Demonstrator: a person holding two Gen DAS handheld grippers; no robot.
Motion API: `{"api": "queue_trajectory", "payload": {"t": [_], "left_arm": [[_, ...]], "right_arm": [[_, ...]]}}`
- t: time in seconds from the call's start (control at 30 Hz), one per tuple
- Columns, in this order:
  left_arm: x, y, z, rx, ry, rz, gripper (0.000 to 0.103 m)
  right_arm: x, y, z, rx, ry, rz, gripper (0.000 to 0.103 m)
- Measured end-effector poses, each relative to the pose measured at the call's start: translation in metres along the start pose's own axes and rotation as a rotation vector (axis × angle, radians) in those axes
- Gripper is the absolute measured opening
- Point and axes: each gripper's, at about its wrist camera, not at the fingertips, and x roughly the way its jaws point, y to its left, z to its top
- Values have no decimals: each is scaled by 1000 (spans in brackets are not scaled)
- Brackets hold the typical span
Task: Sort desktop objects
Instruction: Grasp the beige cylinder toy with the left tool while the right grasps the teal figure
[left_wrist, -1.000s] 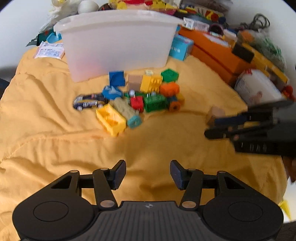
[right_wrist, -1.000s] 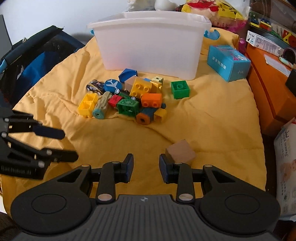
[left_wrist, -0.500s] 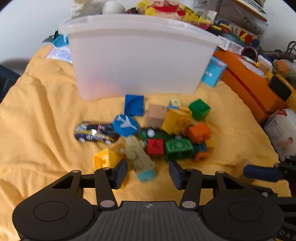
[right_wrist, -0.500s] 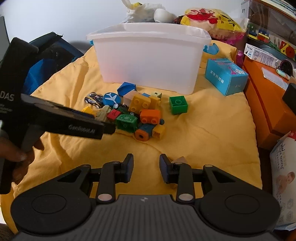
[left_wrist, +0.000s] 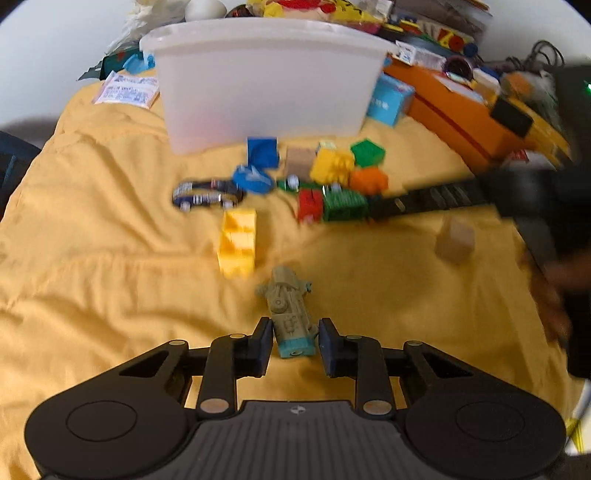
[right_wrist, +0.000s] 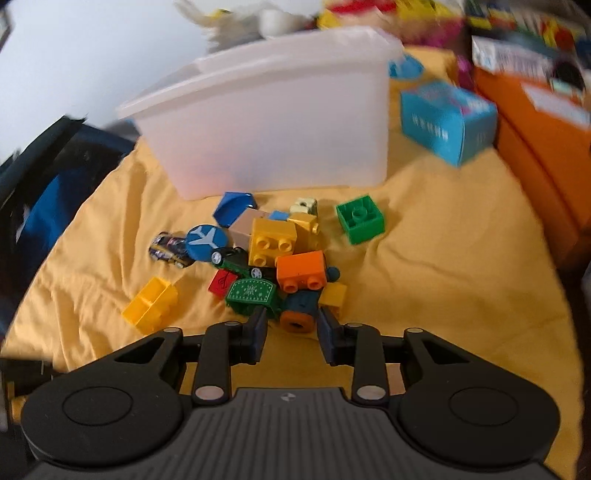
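Note:
A pile of toy blocks and a toy car (left_wrist: 207, 194) lies on the yellow cloth in front of a white plastic bin (left_wrist: 266, 81). In the left wrist view my left gripper (left_wrist: 293, 341) is shut on a grey-green toy with a teal end (left_wrist: 290, 319), held away from the pile. In the right wrist view my right gripper (right_wrist: 290, 332) is open at the near edge of the pile, its jaws on either side of a dark blue piece with an orange end (right_wrist: 299, 312). The right gripper also shows in the left wrist view (left_wrist: 424, 201).
A yellow block (left_wrist: 238, 242) and a wooden cube (left_wrist: 454, 242) lie apart from the pile. A green block (right_wrist: 360, 219) sits to the right. A blue box (right_wrist: 447, 120) and orange boxes (right_wrist: 546, 155) line the right side. A dark bag (right_wrist: 44, 192) is at left.
My left gripper closed on the grey-green toy and pulled it back out of the pile. My right gripper moved forward from the wooden cube to the pile's near edge.

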Motion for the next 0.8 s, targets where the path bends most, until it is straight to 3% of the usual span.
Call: {"api": "queue_trajectory", "payload": {"t": [0.2,0.43,0.57,0.67,0.8], "left_arm": [[-10,0,-15,-5,-1,4,30],[-14,-1,-21,20,1,14,30],[-11,-1,-25,27,26,2,30],[-10,-2,-27,35,26,1,31],[-9,-2,-27,29,27,-3,32]], "right_arm": [[24,2,0,5,13,-80,31],[-9,20,-15,-223,31,-94,29],[-26,26,-38,-380,106,-108,29],[-41,32,-37,-450,22,-143,29],[-41,24,-37,-395,106,-68,29]]}}
